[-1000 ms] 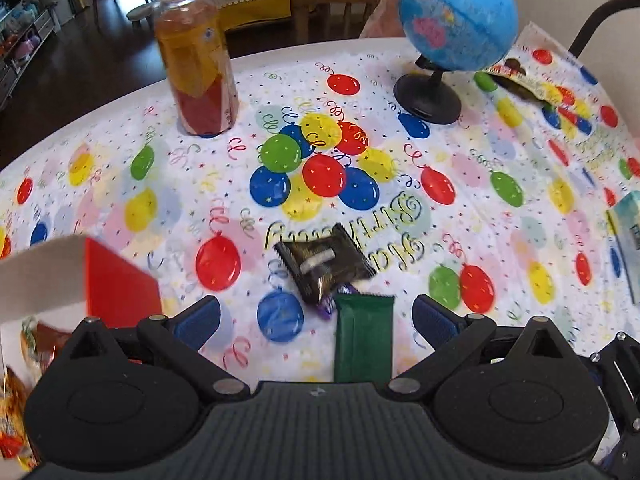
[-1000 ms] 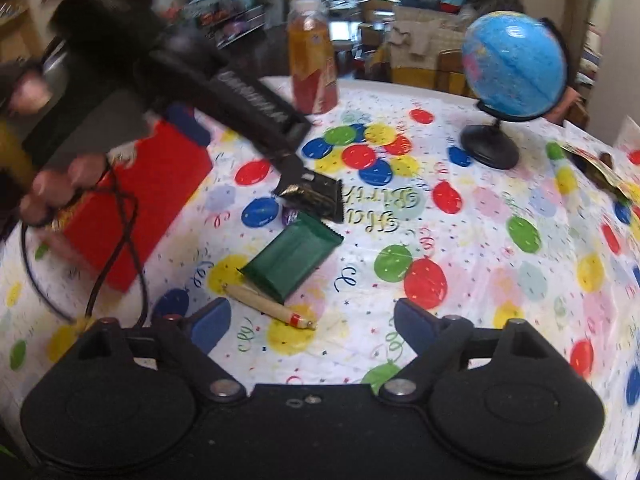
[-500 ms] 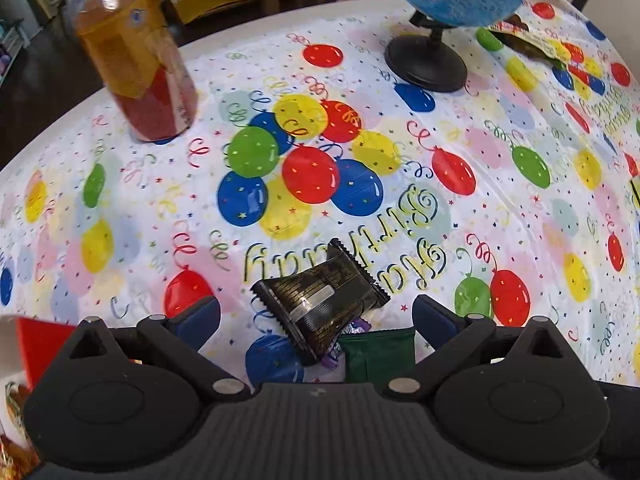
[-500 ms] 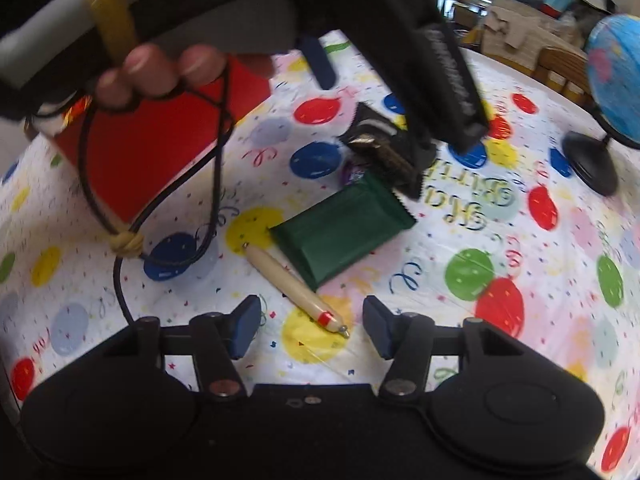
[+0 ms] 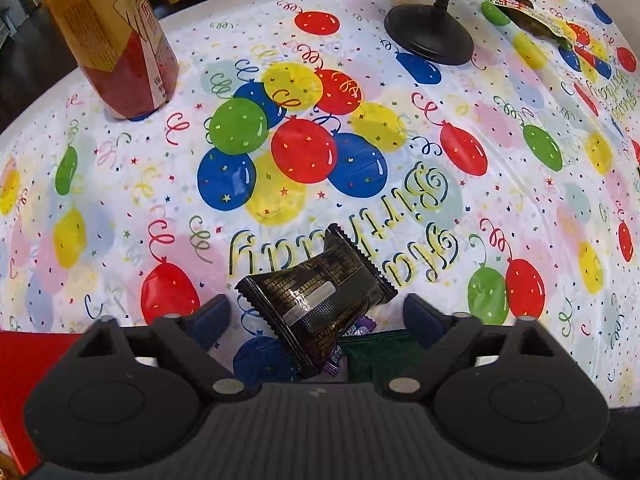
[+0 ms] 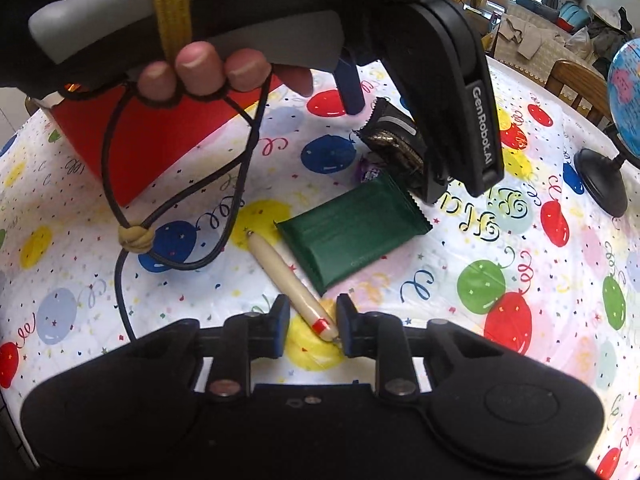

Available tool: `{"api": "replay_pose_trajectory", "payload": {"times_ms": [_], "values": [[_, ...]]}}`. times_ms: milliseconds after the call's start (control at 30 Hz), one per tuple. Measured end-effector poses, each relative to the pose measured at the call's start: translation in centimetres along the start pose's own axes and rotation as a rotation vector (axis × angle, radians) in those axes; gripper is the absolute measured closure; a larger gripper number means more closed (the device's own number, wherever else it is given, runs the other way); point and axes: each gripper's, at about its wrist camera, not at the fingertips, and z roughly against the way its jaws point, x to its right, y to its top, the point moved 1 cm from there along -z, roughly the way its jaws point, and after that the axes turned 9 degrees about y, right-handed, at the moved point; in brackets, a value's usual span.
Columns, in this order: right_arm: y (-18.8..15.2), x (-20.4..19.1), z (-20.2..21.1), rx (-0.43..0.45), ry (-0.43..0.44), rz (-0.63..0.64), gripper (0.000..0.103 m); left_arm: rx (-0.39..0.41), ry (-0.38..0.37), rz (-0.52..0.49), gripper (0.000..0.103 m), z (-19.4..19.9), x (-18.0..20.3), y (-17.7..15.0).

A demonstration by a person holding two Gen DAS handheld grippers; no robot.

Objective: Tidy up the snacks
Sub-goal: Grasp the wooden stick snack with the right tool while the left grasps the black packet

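A black snack packet [image 5: 316, 300] lies on the balloon tablecloth between the open fingers of my left gripper [image 5: 316, 316]; it also shows in the right wrist view [image 6: 394, 144], under the left gripper [image 6: 384, 120]. A green snack packet [image 6: 352, 232] lies just beside it, its edge showing in the left wrist view [image 5: 376, 356]. A small purple wrapper [image 6: 366, 170] lies between the two. My right gripper [image 6: 312, 320] has its fingers close on both sides of a cream sausage stick [image 6: 288, 276] with a red band, not clearly clamped.
A red box [image 6: 144, 136] stands at the left, its corner in the left wrist view [image 5: 28, 364]. A tea bottle [image 5: 108, 36] stands far left, a globe on a black base [image 5: 430, 38] far right, with another wrapper [image 5: 536, 16] beyond it. A chair [image 6: 576, 88] stands behind the table.
My left gripper has come down and forward over the black packet. My right gripper has moved forward and narrowed its fingers around the sausage stick.
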Motion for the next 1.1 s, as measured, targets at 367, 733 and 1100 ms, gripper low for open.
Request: {"api": "replay_pose_trajectory", "payload": {"times_ms": [367,733,1100], "values": [[-0.5,-0.5,0.6,0.027,-0.015,-0.113,0.091,-0.003,-0.028,0.074,0.066,0.5,-1.3,-0.5],[-3.3,0.2,2.8,0.100,0.054,-0.362,0.094,0.008,-0.017,0.145,0.082,2.2,-2.8,-2.4],[-5.6,-0.8,6.4,0.194,0.049,-0.454,0.094,-0.002,-0.077,0.204,0.082,4.8,-4.4,-5.3]]}}
